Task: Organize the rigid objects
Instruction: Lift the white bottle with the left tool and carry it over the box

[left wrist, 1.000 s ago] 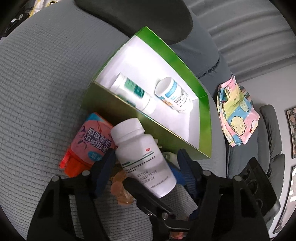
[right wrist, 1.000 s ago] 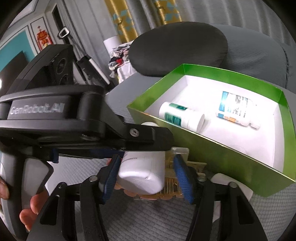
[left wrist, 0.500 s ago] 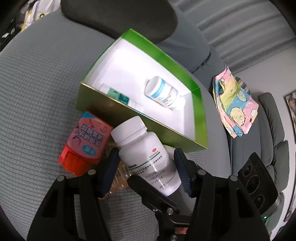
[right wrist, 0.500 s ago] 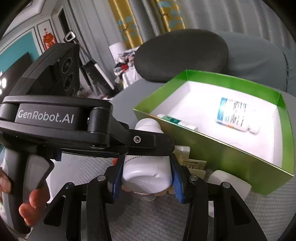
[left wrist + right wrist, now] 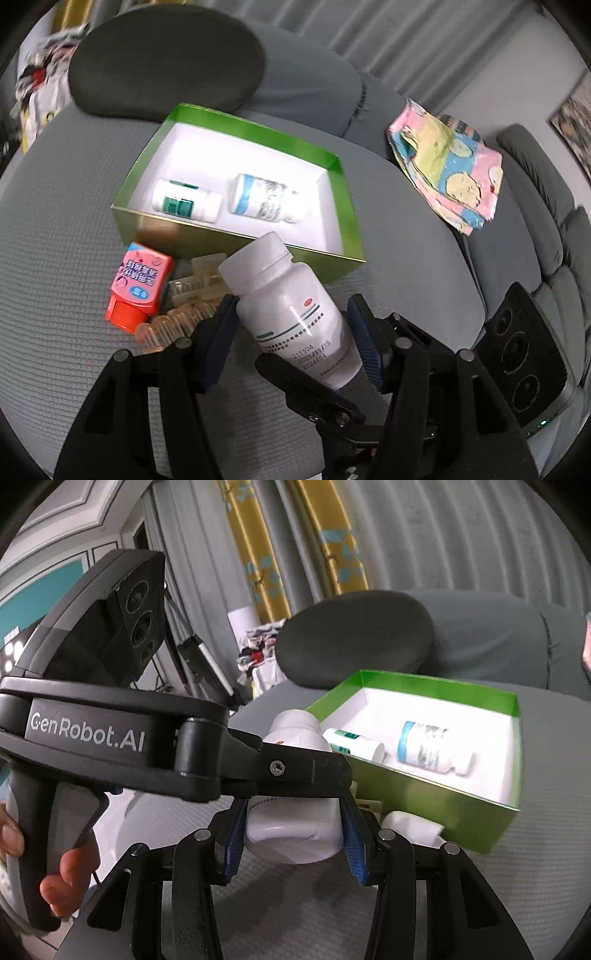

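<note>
The right gripper (image 5: 293, 843) is clamped on the base end of a large white bottle (image 5: 288, 314), its blue pads pressed against both sides. The left gripper (image 5: 291, 338) straddles the same bottle further up the body; from the left wrist view its right pad sits against the label while the left pad seems to touch the shoulder, so it looks closed on it too, though less surely. A person's hand (image 5: 44, 867) holds the left gripper's handle.

The bottle hangs in the air above the grey cushion (image 5: 55, 258), just in front of the green box (image 5: 347, 206). Its long axis runs away from the grippers, cap tilted up toward the box's near wall. It is plain white with a wide screw cap, a small red mark and printed dates on its label.

Under it on the cushion lie a pink-and-orange pack (image 5: 138, 286) and clear amber plastic pieces (image 5: 177, 317).

The box is white inside and holds two smaller bottles on their sides: a green-labelled bottle (image 5: 184, 201) on the left and a blue-labelled bottle (image 5: 264, 199) beside it.

Beyond sit a dark round cushion (image 5: 166, 62) and a pastel cloth (image 5: 450, 166).
</note>
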`<state>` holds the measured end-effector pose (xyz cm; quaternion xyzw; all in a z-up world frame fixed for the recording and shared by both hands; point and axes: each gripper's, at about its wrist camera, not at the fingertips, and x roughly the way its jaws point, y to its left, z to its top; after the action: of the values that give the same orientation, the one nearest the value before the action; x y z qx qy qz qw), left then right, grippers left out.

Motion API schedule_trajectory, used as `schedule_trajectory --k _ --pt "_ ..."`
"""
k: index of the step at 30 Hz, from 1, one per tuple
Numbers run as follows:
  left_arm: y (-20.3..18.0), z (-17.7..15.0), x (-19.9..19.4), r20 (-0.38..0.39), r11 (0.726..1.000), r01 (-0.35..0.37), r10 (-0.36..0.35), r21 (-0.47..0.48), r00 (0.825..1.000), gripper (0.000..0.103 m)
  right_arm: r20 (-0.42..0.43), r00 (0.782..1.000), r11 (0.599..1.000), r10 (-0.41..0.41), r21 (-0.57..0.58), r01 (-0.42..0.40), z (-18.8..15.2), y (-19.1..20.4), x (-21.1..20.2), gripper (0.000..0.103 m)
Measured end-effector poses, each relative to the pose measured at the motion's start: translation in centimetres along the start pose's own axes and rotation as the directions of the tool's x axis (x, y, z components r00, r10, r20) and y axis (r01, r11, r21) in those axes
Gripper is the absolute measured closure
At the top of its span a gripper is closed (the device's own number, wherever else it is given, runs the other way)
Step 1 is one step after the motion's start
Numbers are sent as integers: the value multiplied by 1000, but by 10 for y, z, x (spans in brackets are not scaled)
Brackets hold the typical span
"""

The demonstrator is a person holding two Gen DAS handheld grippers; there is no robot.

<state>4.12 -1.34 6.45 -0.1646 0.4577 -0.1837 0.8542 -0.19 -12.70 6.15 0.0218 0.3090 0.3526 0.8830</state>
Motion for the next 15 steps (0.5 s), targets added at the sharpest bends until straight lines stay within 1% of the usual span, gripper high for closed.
schedule_trajectory --k 6,15 --pt "-24 -6 0 12 996 -17 16 83 1000 43 28 999 1000 -24 -18 25 -2 1 -23 55" --pt "-43 -9 -1 22 988 -36 34 147 999 43 59 997 999 -45 -20 46 2 -2 -37 55"
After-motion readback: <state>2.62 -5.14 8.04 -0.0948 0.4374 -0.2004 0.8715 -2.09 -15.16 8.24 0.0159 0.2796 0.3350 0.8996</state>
